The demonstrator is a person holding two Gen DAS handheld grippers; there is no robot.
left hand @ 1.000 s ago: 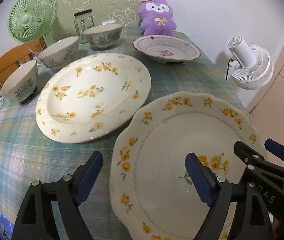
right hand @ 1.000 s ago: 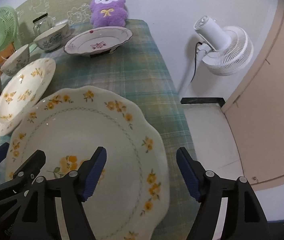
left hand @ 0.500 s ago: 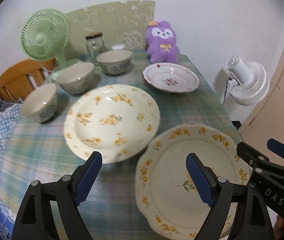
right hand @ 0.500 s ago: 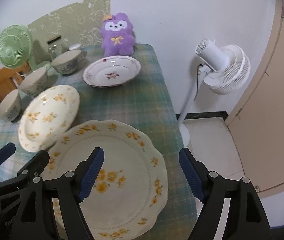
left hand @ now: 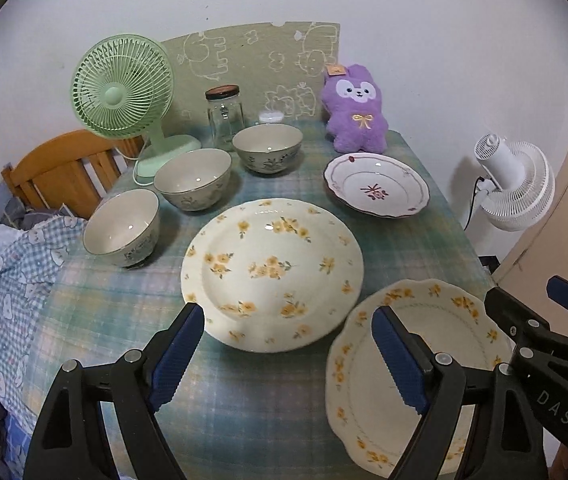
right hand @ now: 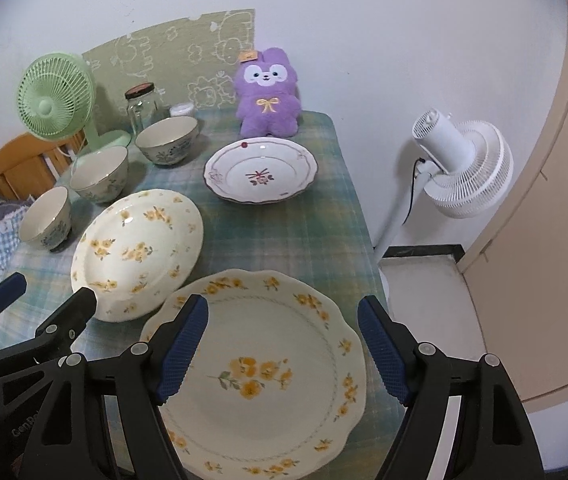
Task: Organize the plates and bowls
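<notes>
Three plates sit on the checked tablecloth (left hand: 267, 408): a scalloped plate (right hand: 267, 364) with yellow flowers nearest on the right, a round yellow-flowered plate (left hand: 271, 268) just beside it to the left, and a pink-flowered plate (left hand: 378, 190) farther back. Three bowls (left hand: 191, 178) run in a row along the left. The left gripper (left hand: 288, 356) and right gripper (right hand: 281, 354) both hang above the near edge with fingers spread, holding nothing. A purple plush toy (left hand: 358, 108), a jar (left hand: 224, 116) and a green fan (left hand: 121, 88) stand at the far end.
</notes>
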